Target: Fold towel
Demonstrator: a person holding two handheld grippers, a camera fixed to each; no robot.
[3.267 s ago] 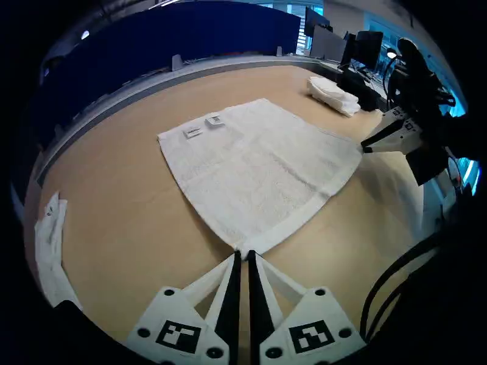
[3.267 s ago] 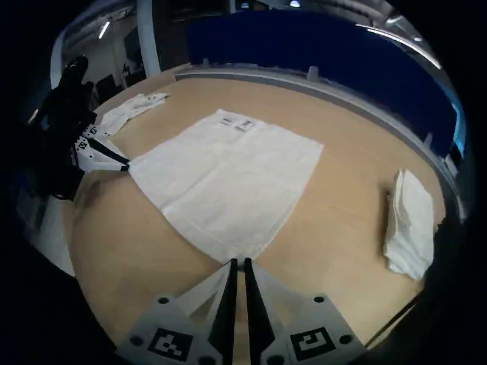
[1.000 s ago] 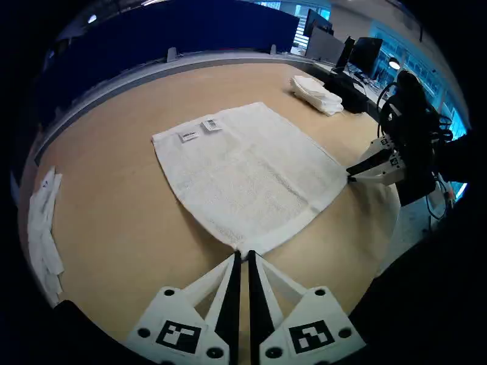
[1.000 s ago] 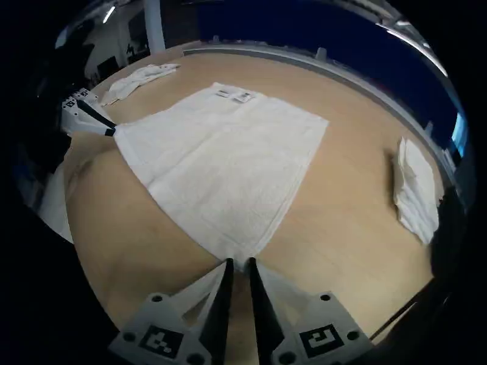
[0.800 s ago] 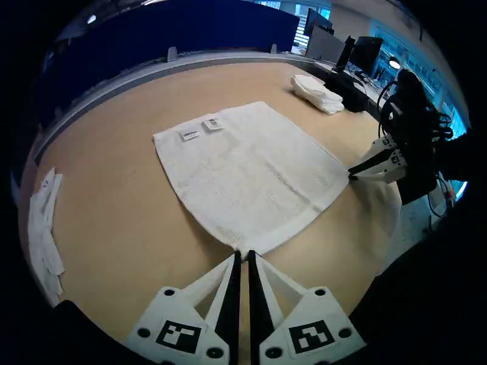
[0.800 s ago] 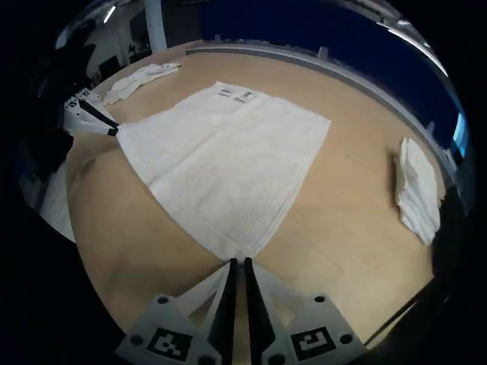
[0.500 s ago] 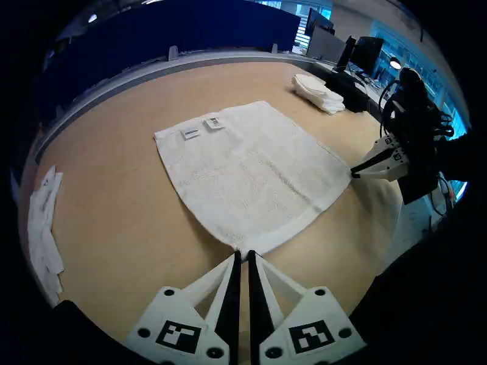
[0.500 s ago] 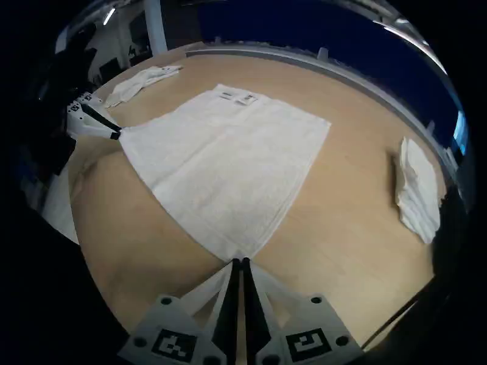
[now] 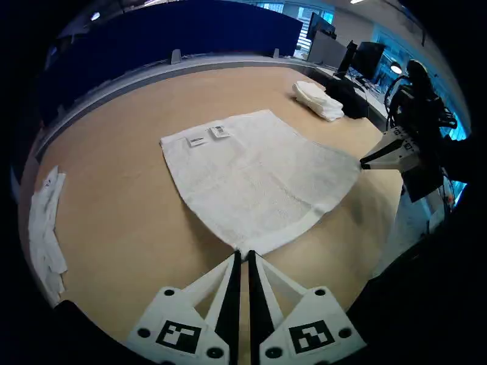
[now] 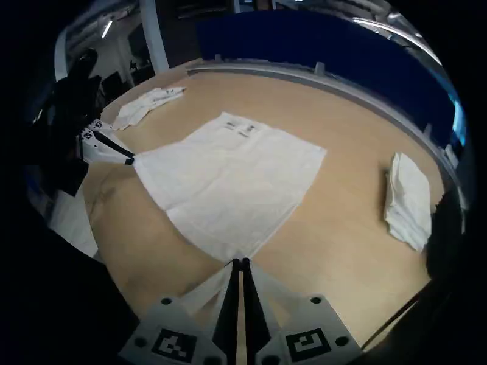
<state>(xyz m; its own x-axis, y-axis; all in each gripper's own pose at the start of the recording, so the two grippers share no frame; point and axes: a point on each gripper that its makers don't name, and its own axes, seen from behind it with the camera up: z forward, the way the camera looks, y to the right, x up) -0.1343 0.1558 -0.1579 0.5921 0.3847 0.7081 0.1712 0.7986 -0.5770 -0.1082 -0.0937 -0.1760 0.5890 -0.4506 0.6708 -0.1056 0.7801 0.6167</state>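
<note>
A white towel (image 9: 255, 176) lies spread on the wooden table (image 9: 115, 201), two small labels at its far corner. My left gripper (image 9: 243, 252) is shut on one near corner, and in the left gripper view the right gripper (image 9: 363, 164) pinches the other near corner. In the right gripper view the towel (image 10: 234, 176) runs from my right gripper (image 10: 238, 260), shut on its corner, to the left gripper (image 10: 129, 162) at the left. The near edge hangs slightly above the table with a shadow under it.
A folded stack of white towels (image 9: 318, 100) (image 10: 406, 201) sits to the right on the table. A crumpled white cloth (image 9: 45, 231) (image 10: 146, 103) lies at the left edge. A blue partition (image 9: 164, 30) backs the table; monitors (image 9: 359, 52) stand at the right.
The right gripper's fingers, slightly apart a second ago, have shut on the corner. Both grippers have risen, lifting the towel's near edge off the table.
</note>
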